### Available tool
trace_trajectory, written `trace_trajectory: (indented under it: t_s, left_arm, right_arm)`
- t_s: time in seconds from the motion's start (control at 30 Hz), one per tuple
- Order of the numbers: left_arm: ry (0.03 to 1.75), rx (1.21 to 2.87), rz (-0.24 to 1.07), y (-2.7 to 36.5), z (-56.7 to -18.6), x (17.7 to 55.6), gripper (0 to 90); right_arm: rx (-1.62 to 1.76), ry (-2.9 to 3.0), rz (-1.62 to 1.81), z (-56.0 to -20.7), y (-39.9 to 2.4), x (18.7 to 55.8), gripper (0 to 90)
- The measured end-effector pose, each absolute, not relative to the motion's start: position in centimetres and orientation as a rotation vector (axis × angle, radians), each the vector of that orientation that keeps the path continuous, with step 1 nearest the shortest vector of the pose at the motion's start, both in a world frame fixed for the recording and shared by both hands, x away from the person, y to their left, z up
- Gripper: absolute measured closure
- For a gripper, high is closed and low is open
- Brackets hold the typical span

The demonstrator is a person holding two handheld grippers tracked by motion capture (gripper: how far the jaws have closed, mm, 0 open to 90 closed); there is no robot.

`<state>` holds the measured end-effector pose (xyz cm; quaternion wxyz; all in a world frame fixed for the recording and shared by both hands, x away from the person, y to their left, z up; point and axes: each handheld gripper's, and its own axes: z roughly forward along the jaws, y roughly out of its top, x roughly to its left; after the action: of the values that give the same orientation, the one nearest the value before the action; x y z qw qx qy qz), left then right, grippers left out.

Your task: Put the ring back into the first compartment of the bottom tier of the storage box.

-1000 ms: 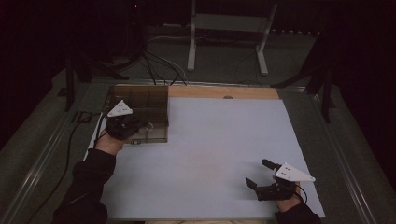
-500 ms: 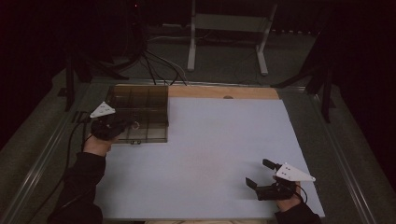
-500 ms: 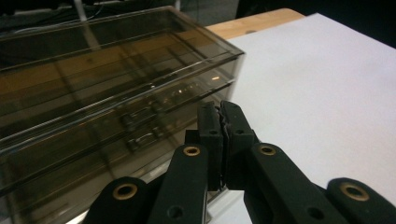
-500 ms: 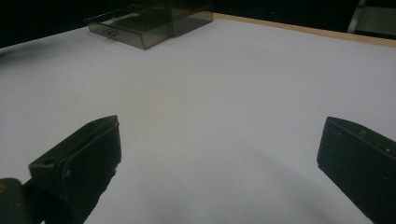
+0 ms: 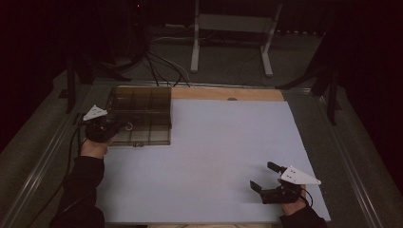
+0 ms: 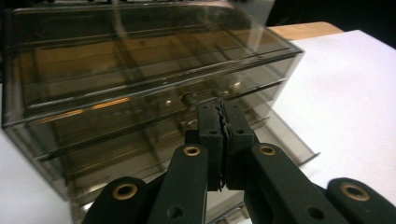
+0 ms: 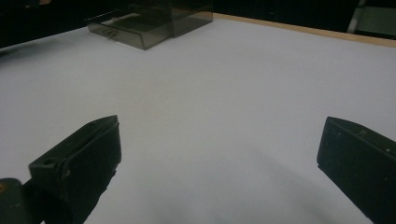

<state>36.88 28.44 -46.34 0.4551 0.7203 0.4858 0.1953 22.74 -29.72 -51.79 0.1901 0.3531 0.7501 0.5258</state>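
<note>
Left hand-held gripper (image 6: 220, 140) has its jaws pinched together on the small knob of a drawer (image 6: 196, 135) in the smoky clear drawer box (image 5: 140, 116), which sits at the table's (image 5: 223, 156) far left corner. The drawer slides toward the person, along the gripper's own line. Right hand-held gripper (image 5: 266, 183) rests wide open, well apart.

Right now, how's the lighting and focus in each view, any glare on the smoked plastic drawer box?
High view: dim, dark surroundings, the white table sheet brightest. Left gripper view: sharp, with pale reflections streaking the drawer box. Right gripper view: the near tongs look soft, and the sheet is evenly lit.
</note>
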Motion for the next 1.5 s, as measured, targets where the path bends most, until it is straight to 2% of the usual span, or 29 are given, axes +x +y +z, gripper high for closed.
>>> trace_trajectory:
  t_s: [0.23, 0.6, 1.5]
  left_arm:
    - [1.274, 1.743, 0.512, 29.3, -47.0, 36.9, 89.9]
    - [1.407, 1.754, 0.486, 30.1, -48.7, 37.6, 89.8]
    - [1.539, 1.788, 0.446, 29.9, -51.2, 38.4, 89.5]
  right_arm:
    - [0.992, 2.109, 1.478, -51.8, -29.7, 22.7, 0.0]
    - [0.99, 2.11, 1.48, -51.8, -29.7, 22.7, 0.0]
    - [0.979, 2.121, 1.479, -51.8, -29.6, 22.7, 0.0]
